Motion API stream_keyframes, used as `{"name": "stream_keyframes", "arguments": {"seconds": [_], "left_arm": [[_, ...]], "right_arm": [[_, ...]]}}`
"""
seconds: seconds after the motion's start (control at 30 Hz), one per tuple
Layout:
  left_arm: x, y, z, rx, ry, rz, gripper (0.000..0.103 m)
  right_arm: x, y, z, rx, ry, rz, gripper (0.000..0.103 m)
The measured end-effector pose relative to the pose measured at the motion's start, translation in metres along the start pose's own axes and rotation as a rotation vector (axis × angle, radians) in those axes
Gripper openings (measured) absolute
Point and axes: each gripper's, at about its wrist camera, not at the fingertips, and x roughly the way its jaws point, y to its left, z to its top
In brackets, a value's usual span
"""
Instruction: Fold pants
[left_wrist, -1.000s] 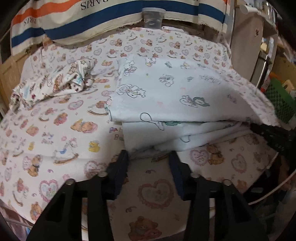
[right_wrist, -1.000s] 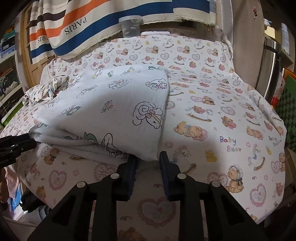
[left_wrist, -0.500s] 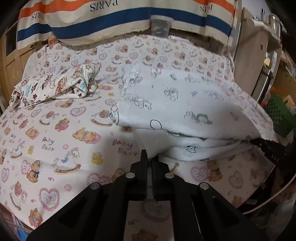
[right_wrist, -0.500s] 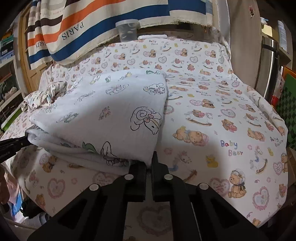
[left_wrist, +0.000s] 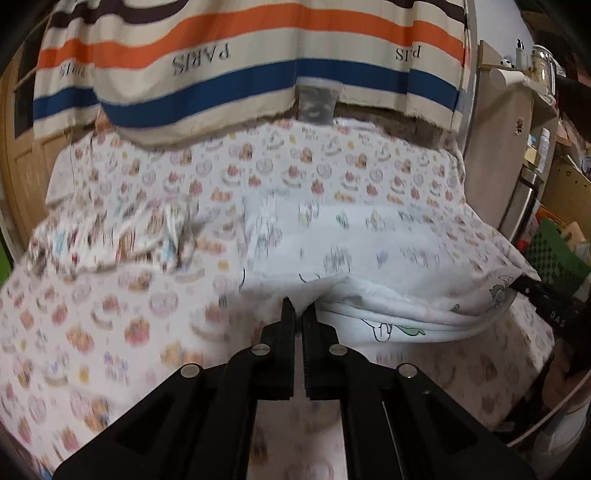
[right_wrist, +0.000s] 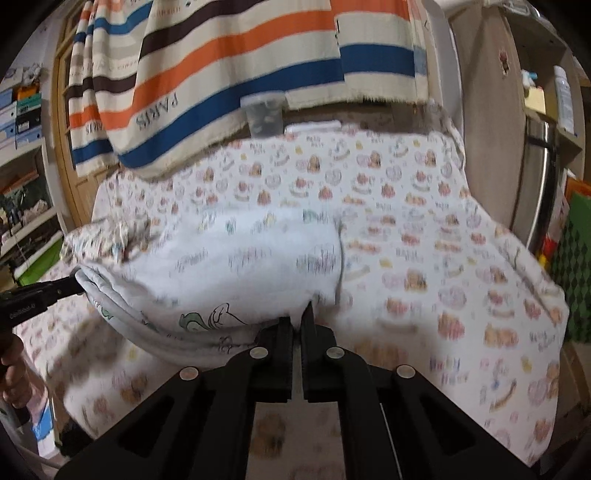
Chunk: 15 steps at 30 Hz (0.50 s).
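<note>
Both grippers have closed since the earlier frames and lifted the near edge of the white pants (left_wrist: 369, 236) off the printed sheet (left_wrist: 110, 314) that covers the bed. Left gripper (left_wrist: 299, 308) has its 2 fingers pinched narrow on the near left corner of the folded pants, with cloth caught between the tips. Right gripper (right_wrist: 297, 319) is likewise clamped on the near right corner, its fingers almost together with white fabric between them. Between the 2 grips the layered hem sags in a curve, raised above the sheet, while the far part of the pants lies on the bed, toward the middle. Near the bed's left edge sits a crumpled patterned garment (left_wrist: 122, 236), just beside the pants. Behind the far edge hangs a striped cloth (left_wrist: 240, 62) printed with PARIS. Much of both views is blurred.
</note>
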Motion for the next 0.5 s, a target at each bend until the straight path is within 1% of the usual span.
{"name": "stream_keyframes", "arguments": {"seconds": [0.07, 0.13, 0.2, 0.27, 0.37, 0.43, 0.5], "left_arm": [[0.009, -0.005, 0.021, 0.032, -0.007, 0.034, 0.003], [0.017, -0.013, 0.042, 0.085, -0.028, 0.069, 0.003], [0.031, -0.017, 0.069, 0.117, -0.051, 0.12, 0.003], [0.048, -0.013, 0.099, 0.099, -0.046, 0.122, 0.002], [0.076, -0.005, 0.136, 0.074, -0.042, 0.156, 0.003], [0.097, -0.003, 0.154, 0.075, -0.04, 0.185, 0.002], [0.119, -0.002, 0.166, 0.074, -0.017, 0.202, 0.002]], "right_arm": [[0.008, -0.002, 0.02, 0.004, -0.025, -0.009, 0.002], [0.022, -0.003, 0.046, 0.02, -0.036, 0.013, 0.001], [0.04, 0.0, 0.071, -0.013, -0.029, 0.002, 0.001], [0.055, 0.0, 0.098, -0.022, -0.037, -0.022, 0.001], [0.079, -0.005, 0.136, -0.003, -0.048, -0.034, 0.001], [0.099, -0.011, 0.158, 0.019, -0.043, -0.035, 0.001], [0.121, -0.018, 0.17, 0.058, -0.019, -0.031, 0.001]]}}
